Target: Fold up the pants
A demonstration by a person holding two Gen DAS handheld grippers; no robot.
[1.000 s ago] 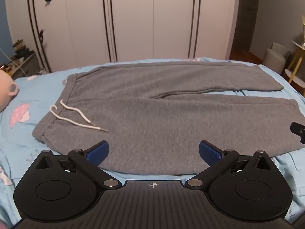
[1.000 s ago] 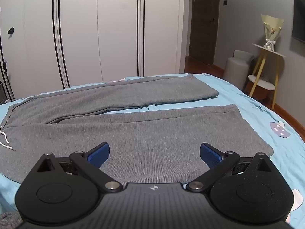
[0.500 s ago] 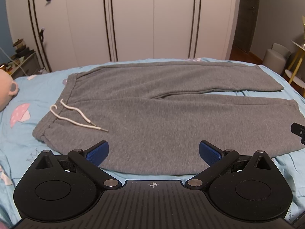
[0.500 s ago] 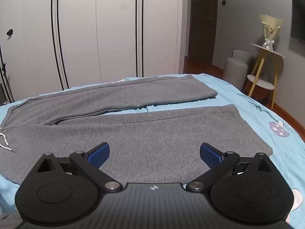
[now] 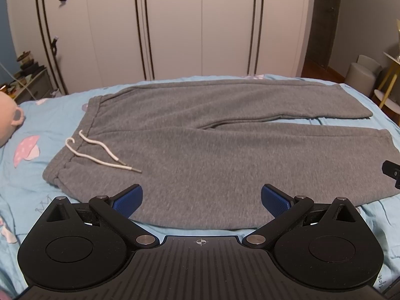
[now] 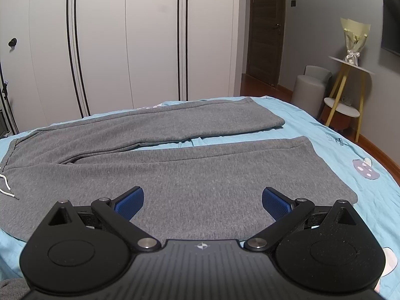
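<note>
Grey sweatpants (image 5: pixel 212 140) lie flat on the light blue bed, waistband at the left, both legs stretched to the right and slightly parted. A white drawstring (image 5: pixel 97 153) rests on the waist area. My left gripper (image 5: pixel 201 200) hovers open over the pants' near edge, close to the waist half. In the right wrist view the pants (image 6: pixel 200 170) fill the middle, and my right gripper (image 6: pixel 202 201) stands open above the near leg, nothing between its blue pads. A black tip of the right gripper (image 5: pixel 392 173) shows at the left view's right edge.
The bed sheet (image 5: pixel 30 175) is light blue with mushroom prints. White wardrobe doors (image 5: pixel 175 30) stand behind the bed. A plush toy (image 5: pixel 8 117) lies at the far left. A grey stool (image 6: pixel 310 87) and a small side table (image 6: pixel 347 85) stand past the bed's right side.
Both views have drifted only slightly; the pants lie as before and both grippers stay open.
</note>
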